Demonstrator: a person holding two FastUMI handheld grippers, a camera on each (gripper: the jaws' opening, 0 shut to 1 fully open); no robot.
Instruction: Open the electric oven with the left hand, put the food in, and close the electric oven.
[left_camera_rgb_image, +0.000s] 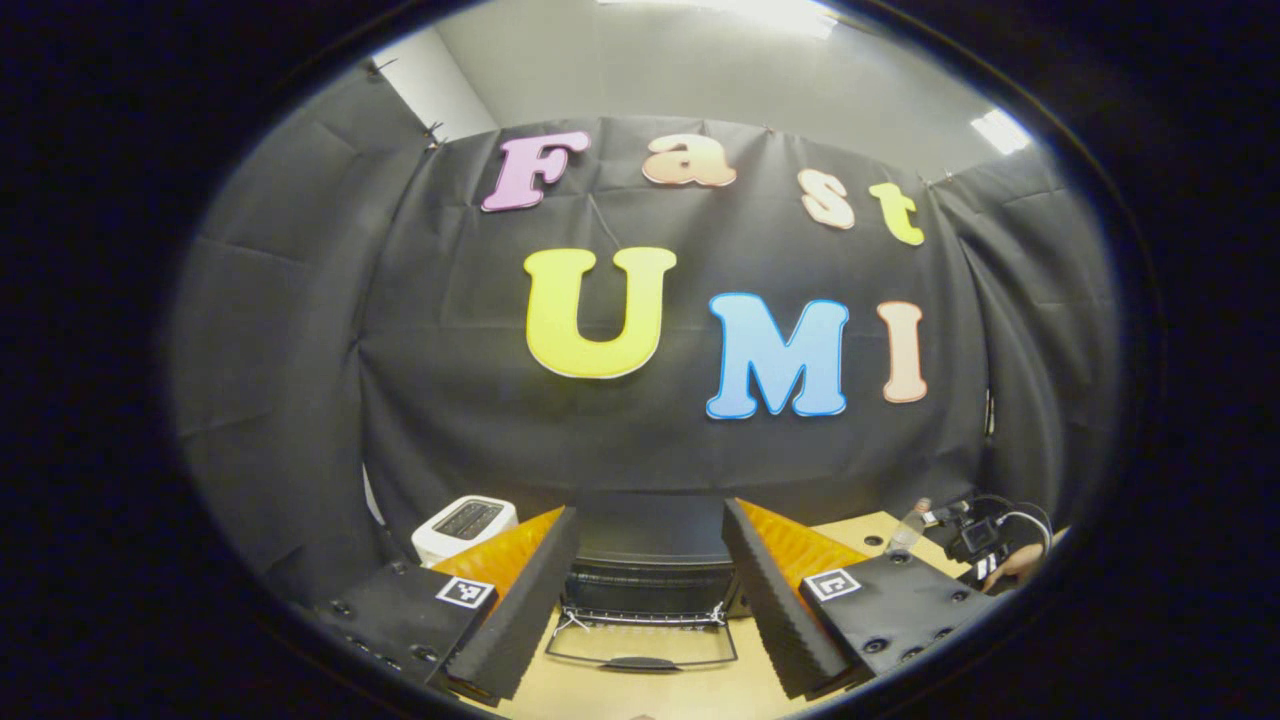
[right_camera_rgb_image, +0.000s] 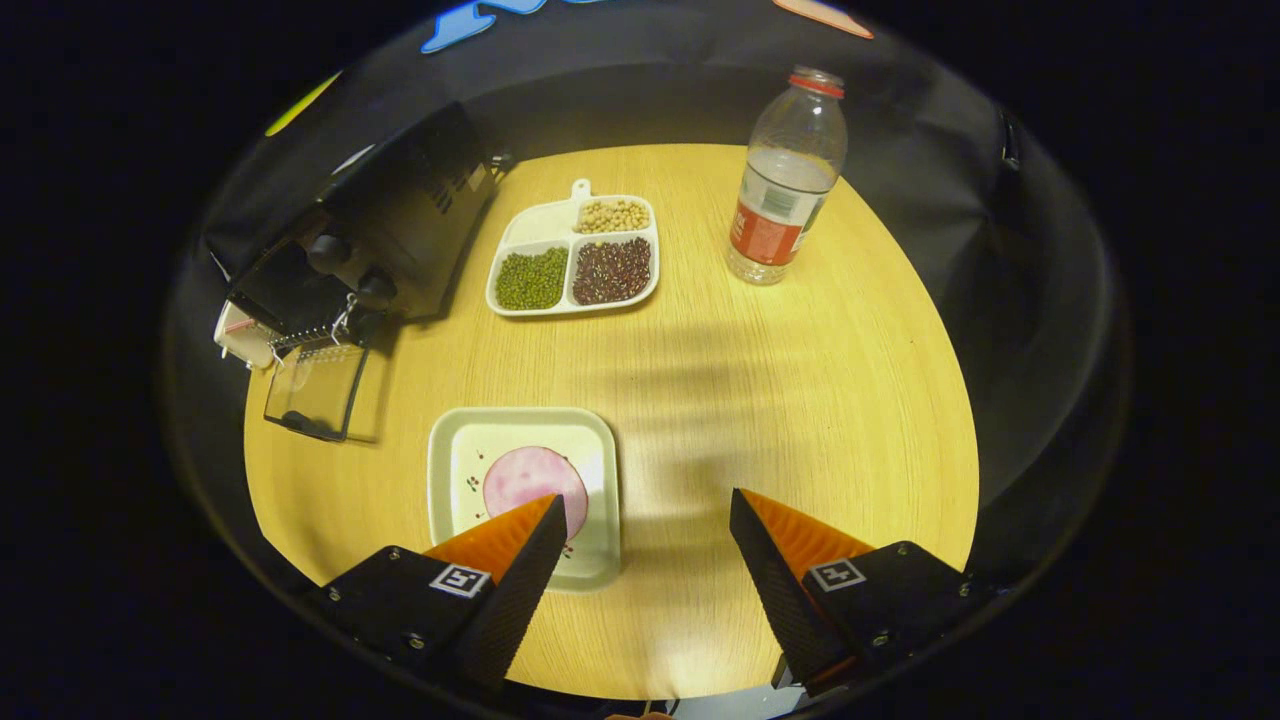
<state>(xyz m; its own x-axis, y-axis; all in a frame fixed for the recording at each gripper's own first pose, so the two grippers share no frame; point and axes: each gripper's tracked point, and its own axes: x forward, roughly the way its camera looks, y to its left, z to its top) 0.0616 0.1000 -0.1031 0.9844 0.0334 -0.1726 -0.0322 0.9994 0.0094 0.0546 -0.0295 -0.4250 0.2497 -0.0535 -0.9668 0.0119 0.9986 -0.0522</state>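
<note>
Oven (right_camera_rgb_image: 400, 230) sat at 10 o'clock on tabletop (right_camera_rgb_image: 800, 400) in right gripper view, door (right_camera_rgb_image: 315, 390) dropped flat open. Food slice (right_camera_rgb_image: 530, 478) lay on square plate (right_camera_rgb_image: 520, 490) at 6 o'clock, just ahead of right claw (right_camera_rgb_image: 640, 545); claw wide, holding nothing. Divided bean tray (right_camera_rgb_image: 575, 255) at 12 o'clock, bottle (right_camera_rgb_image: 785, 180) upright at 1 o'clock. Left claw (left_camera_rgb_image: 648, 560) wide, empty, facing oven (left_camera_rgb_image: 650, 580) with door (left_camera_rgb_image: 640, 640) between fingers (left_camera_rgb_image: 520, 600). White toaster (left_camera_rgb_image: 463, 525) at 9 o'clock.
</note>
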